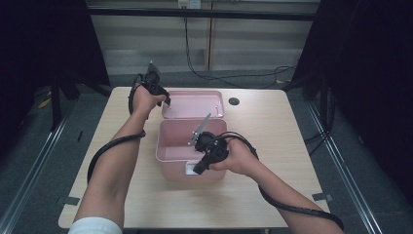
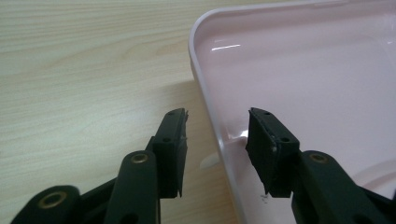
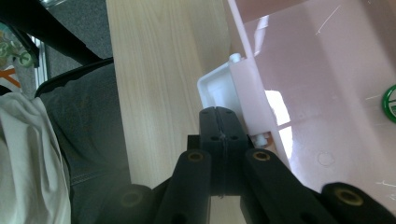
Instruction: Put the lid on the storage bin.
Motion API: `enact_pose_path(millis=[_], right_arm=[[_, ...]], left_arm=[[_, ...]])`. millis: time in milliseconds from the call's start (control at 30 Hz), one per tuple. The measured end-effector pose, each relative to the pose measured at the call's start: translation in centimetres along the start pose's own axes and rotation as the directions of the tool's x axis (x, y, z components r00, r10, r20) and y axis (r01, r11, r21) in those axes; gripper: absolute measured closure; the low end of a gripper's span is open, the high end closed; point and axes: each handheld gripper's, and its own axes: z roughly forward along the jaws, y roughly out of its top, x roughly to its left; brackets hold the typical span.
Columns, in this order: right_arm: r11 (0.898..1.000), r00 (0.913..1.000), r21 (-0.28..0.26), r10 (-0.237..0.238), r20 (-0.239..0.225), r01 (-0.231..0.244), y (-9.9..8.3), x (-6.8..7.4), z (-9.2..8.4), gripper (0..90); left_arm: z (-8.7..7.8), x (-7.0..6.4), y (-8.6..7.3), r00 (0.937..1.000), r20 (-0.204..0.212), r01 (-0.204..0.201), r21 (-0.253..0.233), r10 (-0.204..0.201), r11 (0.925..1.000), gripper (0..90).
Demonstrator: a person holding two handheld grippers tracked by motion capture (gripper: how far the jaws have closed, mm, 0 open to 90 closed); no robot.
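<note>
I see a pink box (image 1: 191,151) standing near the middle of the tabletop (image 1: 272,146), its opening upward. Its pink lid (image 1: 192,104) lies flat just behind it, toward the far edge of the tabletop, inner side up.

My left hand-held gripper (image 1: 163,99) is at the lid's left end. In the left gripper view its jaws stand apart and straddle the lid's raised rim (image 2: 205,93): one jaw is over the wood outside, the other over the lid's glossy inside. The pads are not pressing on the rim; there is a gap on both sides.

My right hand-held gripper (image 1: 200,168) is at the front wall of the box, near the edge of the tabletop closest to me. In the right gripper view its jaws are pressed together with nothing between them, and their tips sit right beside the white latch (image 3: 219,86) on the box's outer wall. Whether they touch it I cannot tell. Something green and round (image 3: 388,103) lies inside the box.
</note>
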Motion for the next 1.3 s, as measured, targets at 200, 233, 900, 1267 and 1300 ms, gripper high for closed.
enact_pose_path(millis=[200, 233, 900, 1267, 1300], right_arm=[[1.000, 0.9999, -0.002, -0.009, -0.007, 0.009, 0.0, -0.2, 0.0, 90.0], [1.000, 0.9999, -0.003, -0.012, -0.006, 0.012, 0.0, -0.2, 0.0, 90.0], [1.000, 0.9999, -0.010, -0.009, -0.013, 0.009, 0.0, -0.5, 0.1, 90.0], [1.000, 0.9998, 0.003, 0.019, -0.004, -0.019, 0.1, -0.3, 0.2, 90.0], [1.000, 0.9999, 0.006, 0.016, -0.004, -0.016, 0.1, -0.2, 0.2, 90.0]], left_arm=[[0.8, -0.5, 0.5, 0.9999, -0.003, 0.011, 0.012, -0.011, 0.9999, 64.1], [0.9, -0.5, 0.5, 0.9999, -0.007, 0.008, 0.009, -0.008, 0.9999, 65.0], [0.0, -0.2, 0.9, 0.9989, -0.034, 0.033, 0.017, -0.033, 0.9993, 83.2], [-1.8, -0.4, 1.0, 0.9986, -0.049, 0.022, 0.003, -0.022, 0.9997, 83.4], [-2.0, -0.4, 1.0, 0.9987, -0.049, 0.016, -0.003, -0.016, 0.9999, 83.5]])
